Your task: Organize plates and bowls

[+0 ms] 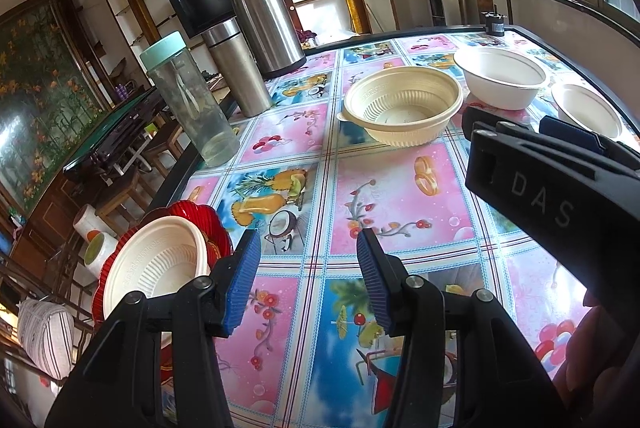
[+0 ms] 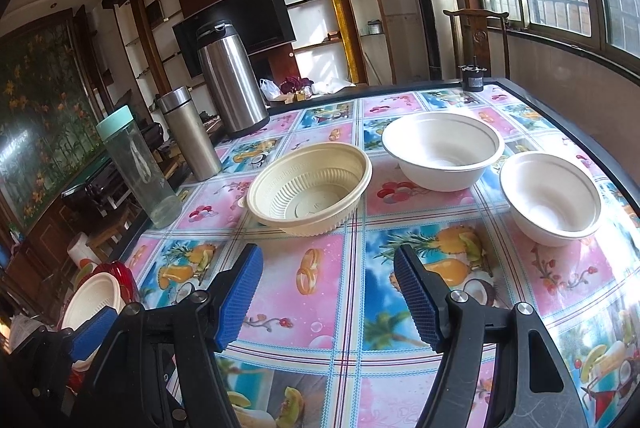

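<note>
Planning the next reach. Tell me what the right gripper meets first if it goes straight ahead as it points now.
Most likely the ribbed beige bowl: it sits straight ahead of the open right gripper, with only bare tablecloth between. Depth is unclear, so it might pass over the rim.

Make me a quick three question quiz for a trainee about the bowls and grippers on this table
1. True or false: the left gripper is shut on a bowl.
2. How many bowls stand directly on the patterned tablecloth, counting the ribbed cream plastic bowl, the large white paper bowl and the small white paper bowl?
3. Multiple choice: the cream bowl at the table's near left edge sits in
A. a red ribbed plate
B. a steel thermos
C. a glass jar

Key
1. False: both the left gripper and the right gripper are open and empty.
2. Three.
3. A.
</note>
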The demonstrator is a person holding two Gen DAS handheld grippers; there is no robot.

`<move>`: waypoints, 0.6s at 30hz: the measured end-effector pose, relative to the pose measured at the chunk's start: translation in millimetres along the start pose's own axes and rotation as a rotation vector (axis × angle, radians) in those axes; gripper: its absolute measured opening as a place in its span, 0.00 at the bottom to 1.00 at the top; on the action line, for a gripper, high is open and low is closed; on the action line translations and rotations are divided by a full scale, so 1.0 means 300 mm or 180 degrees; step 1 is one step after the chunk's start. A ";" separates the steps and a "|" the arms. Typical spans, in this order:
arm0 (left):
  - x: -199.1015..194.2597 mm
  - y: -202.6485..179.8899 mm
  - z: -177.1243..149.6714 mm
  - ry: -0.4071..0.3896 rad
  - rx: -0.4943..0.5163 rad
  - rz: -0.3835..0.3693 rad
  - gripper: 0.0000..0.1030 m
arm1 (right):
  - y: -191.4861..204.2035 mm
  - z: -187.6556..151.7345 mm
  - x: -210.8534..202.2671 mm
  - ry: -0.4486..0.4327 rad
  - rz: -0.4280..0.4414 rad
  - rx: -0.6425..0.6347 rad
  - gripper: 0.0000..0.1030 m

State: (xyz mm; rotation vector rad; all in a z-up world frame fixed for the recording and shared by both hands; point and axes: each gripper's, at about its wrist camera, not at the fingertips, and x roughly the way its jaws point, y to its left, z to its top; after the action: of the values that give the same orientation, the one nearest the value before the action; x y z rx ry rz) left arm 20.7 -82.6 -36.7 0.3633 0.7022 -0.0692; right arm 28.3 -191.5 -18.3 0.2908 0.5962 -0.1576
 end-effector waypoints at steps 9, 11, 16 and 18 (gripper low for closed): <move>0.013 0.008 -0.005 0.0017 -0.0008 -0.0017 0.48 | 0.001 -0.001 0.006 0.0012 -0.0024 -0.0013 0.72; 0.018 0.008 -0.008 0.0031 -0.0009 -0.0023 0.48 | 0.001 -0.001 0.007 0.0017 -0.0032 -0.0016 0.72; 0.024 0.009 -0.012 0.0053 -0.0014 -0.0036 0.48 | 0.001 -0.003 0.010 0.0028 -0.0045 -0.0026 0.72; 0.024 0.008 -0.013 0.0057 -0.0012 -0.0032 0.48 | 0.002 -0.003 0.010 0.0028 -0.0047 -0.0026 0.72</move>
State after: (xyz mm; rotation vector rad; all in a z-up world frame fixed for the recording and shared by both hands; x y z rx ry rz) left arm 24.2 -78.6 -43.5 0.3570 0.7218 -0.0742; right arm 30.5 -190.8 -20.8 0.2794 0.6077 -0.1680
